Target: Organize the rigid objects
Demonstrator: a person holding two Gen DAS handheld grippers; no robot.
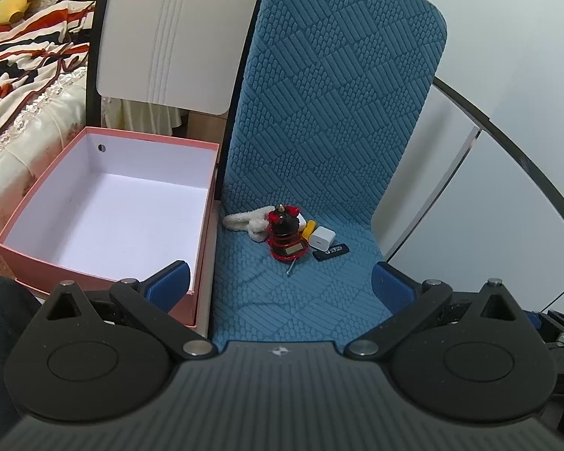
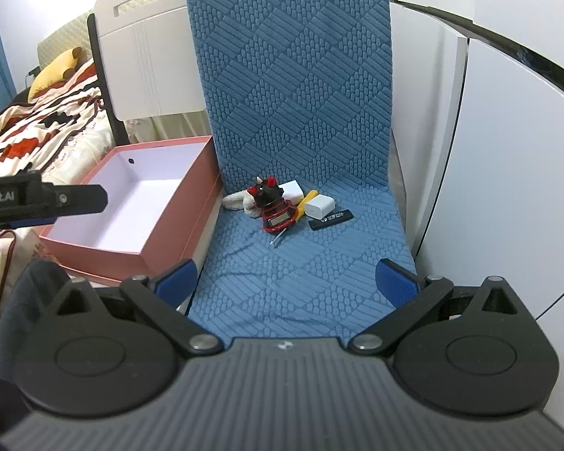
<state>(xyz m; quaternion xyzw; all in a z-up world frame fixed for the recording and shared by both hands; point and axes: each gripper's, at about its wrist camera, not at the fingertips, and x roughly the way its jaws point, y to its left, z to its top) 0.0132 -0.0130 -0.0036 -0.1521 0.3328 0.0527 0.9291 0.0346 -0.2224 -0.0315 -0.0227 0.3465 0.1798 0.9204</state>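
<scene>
A small pile lies at the back of the blue chair seat point(image 1: 293, 293): a red and black gadget with a small screen point(image 1: 286, 233), a white charger cube point(image 1: 322, 238), a yellow-handled screwdriver point(image 1: 307, 230), a black flat stick point(image 1: 331, 251) and a white fluffy toy point(image 1: 244, 221). The same pile shows in the right wrist view, with the gadget point(image 2: 272, 208), charger point(image 2: 318, 205), black stick point(image 2: 331, 218) and a white box point(image 2: 292, 189). My left gripper point(image 1: 280, 282) is open and empty, short of the pile. My right gripper point(image 2: 287, 280) is open and empty too.
An empty pink box with a white inside point(image 1: 112, 206) stands left of the chair, also in the right wrist view point(image 2: 131, 203). A bed with a patterned blanket point(image 1: 22, 60) lies further left. White cabinet doors point(image 2: 507, 150) stand on the right. The left gripper's body point(image 2: 41, 199) shows over the box.
</scene>
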